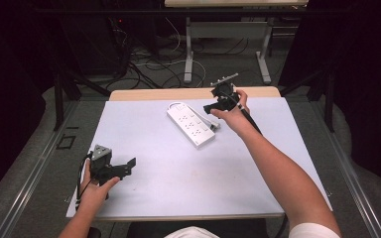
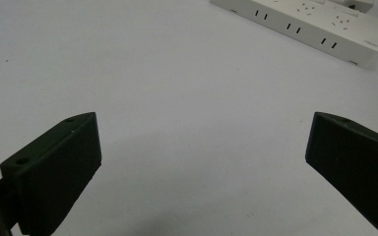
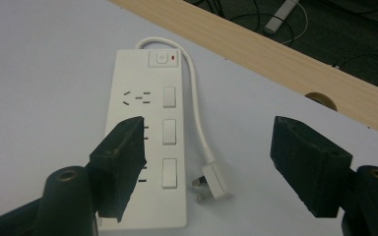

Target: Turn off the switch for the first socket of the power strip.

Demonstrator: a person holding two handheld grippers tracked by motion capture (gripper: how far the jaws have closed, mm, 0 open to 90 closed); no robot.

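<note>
Power strip (image 1: 191,124), white, lying flat and slantwise on the pale table sheet (image 1: 178,183), toward the far middle of it. Showing in the right gripper view a lit rocker switch at the far end, three blank rectangular covers down one side and socket slots down the other. Trailing a short white cord (image 3: 199,123) from the switch end, curving down along the strip's side and ending in a white plug (image 3: 211,184), lying loose on the sheet just beside the strip, prongs pointing toward the strip.

Right gripper (image 1: 213,106) hovering just beside the power strip, on its cord side, held in the right hand (image 1: 233,116). Jaws standing apart, gripping nothing: one black jaw overlapping the strip's socket side in the gripper's own view, the other standing over bare sheet beyond the plug, with strip, cord and plug lying between them. Pads pressing on nothing.

Left gripper (image 1: 124,166) resting well apart from the power strip, near the sheet's near left corner, held in the left hand (image 1: 96,191). Jaws spread wide and empty, pointing across bare sheet toward the strip, seen at the far top right of the left gripper view.

Wooden table edge (image 1: 193,93) lying just beyond the strip's switch end.
</note>
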